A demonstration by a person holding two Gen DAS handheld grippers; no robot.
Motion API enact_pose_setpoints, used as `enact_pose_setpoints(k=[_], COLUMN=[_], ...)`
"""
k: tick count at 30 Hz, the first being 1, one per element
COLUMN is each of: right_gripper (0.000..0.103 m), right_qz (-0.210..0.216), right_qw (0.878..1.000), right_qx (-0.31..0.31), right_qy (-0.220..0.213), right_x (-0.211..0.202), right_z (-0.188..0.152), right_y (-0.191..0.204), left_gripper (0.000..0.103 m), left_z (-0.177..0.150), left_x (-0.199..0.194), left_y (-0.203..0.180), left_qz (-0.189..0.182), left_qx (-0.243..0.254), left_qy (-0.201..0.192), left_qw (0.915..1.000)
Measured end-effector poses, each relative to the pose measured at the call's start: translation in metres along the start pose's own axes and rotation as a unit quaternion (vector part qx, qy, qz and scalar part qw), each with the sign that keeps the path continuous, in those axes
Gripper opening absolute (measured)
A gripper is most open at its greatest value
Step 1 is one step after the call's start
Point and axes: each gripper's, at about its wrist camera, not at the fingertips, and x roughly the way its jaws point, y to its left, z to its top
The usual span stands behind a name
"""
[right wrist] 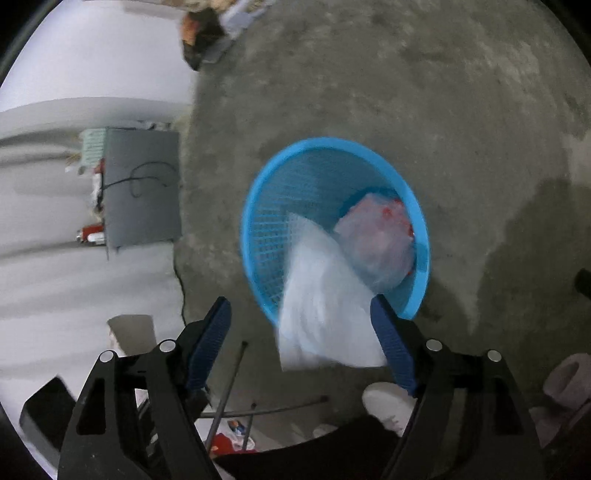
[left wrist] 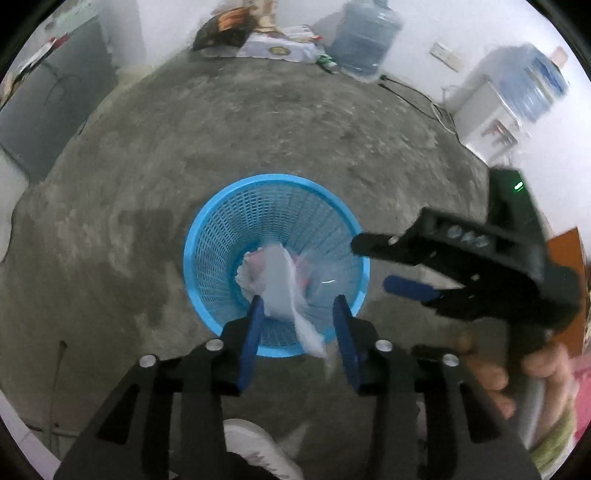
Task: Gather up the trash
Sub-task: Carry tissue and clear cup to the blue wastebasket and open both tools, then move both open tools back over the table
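A blue mesh basket (left wrist: 207,236) stands on the concrete floor, straight below both grippers. Crumpled white and pinkish-red trash (left wrist: 253,271) lies inside it. My left gripper (left wrist: 299,301) hangs open over the near rim, and a white paper scrap (left wrist: 286,291) drops loose between its fingers, close to the left one. My right gripper (left wrist: 369,264) reaches in from the right, open. In the right wrist view it (right wrist: 300,301) is open above the basket (right wrist: 255,206), with a blurred white plastic sheet (right wrist: 325,306) loose by its right finger. A clear bag of red trash (right wrist: 376,240) fills the basket's bottom.
A water jug (left wrist: 365,40), a box and a dark bag (left wrist: 225,29) line the far wall. A water dispenser (left wrist: 517,92) stands at the right and a grey cabinet (left wrist: 48,103) at the left. The person's white shoe (left wrist: 258,450) is below the grippers. Thin metal rods (right wrist: 229,387) lie on the floor.
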Motion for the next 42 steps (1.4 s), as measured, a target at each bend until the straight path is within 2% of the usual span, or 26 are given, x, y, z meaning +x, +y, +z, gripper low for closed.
enact_pose_setpoints(k=[1,5,9,15,18,19,21,24,27,31,34,38,40,42], right_gripper=[0.074,0.074,0.074,0.074,0.078,0.082,0.084,0.088,0.088,0.088,0.091,0.095,0.095,0.095], right_qz=[-0.010,-0.008,-0.016,-0.039,-0.043,-0.044,-0.037,-0.025,-0.003,-0.017,-0.047,-0.101,-0.129,-0.153], right_qw=[1.000,0.999,0.997,0.987,0.977,0.973,0.965,0.956,0.948,0.935,0.918,0.884,0.863,0.829], right_qx=[0.004,-0.012,-0.033,-0.102,-0.151,-0.164,-0.192,-0.235,-0.282,-0.332,-0.373,-0.431,-0.459,-0.505], right_qy=[-0.020,-0.034,-0.064,-0.117,-0.147,-0.158,-0.174,-0.174,-0.145,-0.126,-0.125,-0.150,-0.167,-0.186], right_x=[0.000,-0.012,-0.031,-0.072,-0.092,-0.097,-0.109,-0.116,-0.111,-0.102,-0.096,-0.091,-0.088,-0.083], right_z=[0.000,-0.009,-0.021,-0.060,-0.090,-0.101,-0.124,-0.158,-0.183,-0.219,-0.248,-0.287,-0.306,-0.326], right_y=[-0.002,0.003,0.015,0.064,0.098,0.107,0.124,0.145,0.161,0.178,0.194,0.219,0.230,0.239], left_gripper=[0.044,0.058,0.071,0.076,0.076,0.078,0.081,0.088,0.096,0.097,0.097,0.097,0.097,0.097], left_z=[-0.001,-0.003,-0.010,-0.037,-0.061,-0.069,-0.088,-0.119,-0.154,-0.204,-0.240,-0.289,-0.313,-0.338], left_x=[0.000,-0.013,-0.049,-0.124,-0.164,-0.177,-0.206,-0.249,-0.289,-0.330,-0.353,-0.380,-0.396,-0.410], left_y=[-0.001,-0.006,-0.001,0.012,0.019,0.023,0.036,0.058,0.080,0.112,0.135,0.160,0.170,0.181], left_qz=[0.000,0.003,-0.028,-0.077,-0.064,-0.061,-0.057,-0.052,-0.034,-0.026,-0.027,-0.033,-0.029,-0.025], left_qx=[0.000,0.011,0.010,0.001,0.012,0.011,-0.007,-0.039,-0.066,-0.100,-0.130,-0.153,-0.162,-0.177], left_qy=[-0.002,-0.024,-0.075,-0.134,-0.141,-0.142,-0.155,-0.186,-0.222,-0.259,-0.273,-0.303,-0.318,-0.337], left_qw=[1.0000,0.9996,0.9968,0.9880,0.9879,0.9879,0.9862,0.9803,0.9723,0.9603,0.9528,0.9400,0.9336,0.9246])
